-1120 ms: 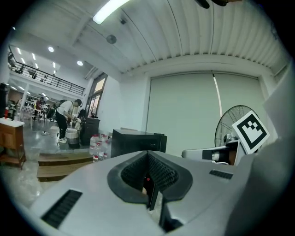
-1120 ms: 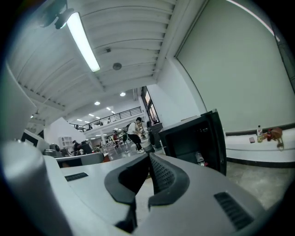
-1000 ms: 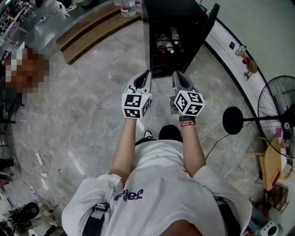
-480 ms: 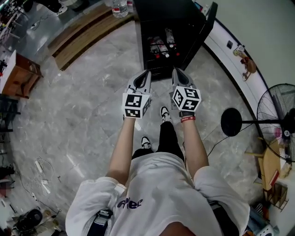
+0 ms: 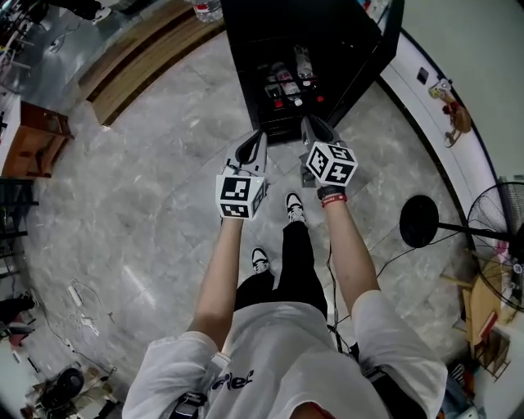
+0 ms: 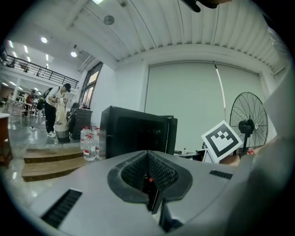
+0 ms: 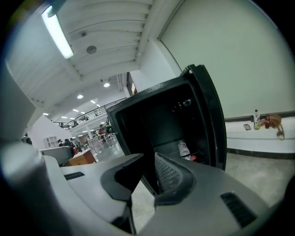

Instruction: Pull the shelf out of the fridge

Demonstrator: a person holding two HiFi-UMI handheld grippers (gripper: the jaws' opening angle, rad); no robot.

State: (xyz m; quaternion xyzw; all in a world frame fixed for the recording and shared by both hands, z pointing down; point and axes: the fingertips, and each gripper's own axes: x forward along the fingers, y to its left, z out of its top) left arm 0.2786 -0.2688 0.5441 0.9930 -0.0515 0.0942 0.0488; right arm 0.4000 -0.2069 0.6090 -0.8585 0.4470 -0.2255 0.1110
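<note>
The black fridge [image 5: 295, 33] stands on the floor ahead with its door [image 5: 378, 49] swung open to the right. Inside it, a shelf [image 5: 291, 114] carries bottles and cans [image 5: 286, 82]. Both grippers are held out side by side just short of the fridge's front. My left gripper [image 5: 257, 137] is shut with nothing in it; in the left gripper view its pads [image 6: 159, 173] meet, with the fridge [image 6: 133, 133] beyond them. My right gripper [image 5: 311, 124] has just been opening; in the right gripper view nothing is between its fingers [image 7: 170, 175], and it faces the open fridge [image 7: 156, 120].
A standing fan [image 5: 501, 225] with a round black base [image 5: 419, 219] is to the right. Wooden steps [image 5: 139, 53] and water bottles [image 5: 205, 10] lie left of the fridge. A wooden table [image 5: 33, 139] stands at far left. A white ledge [image 5: 426, 90] runs along the right wall.
The person has stepped toward the fridge, and both grippers have moved forward with them. The fridge now sits closer and larger in the head view.
</note>
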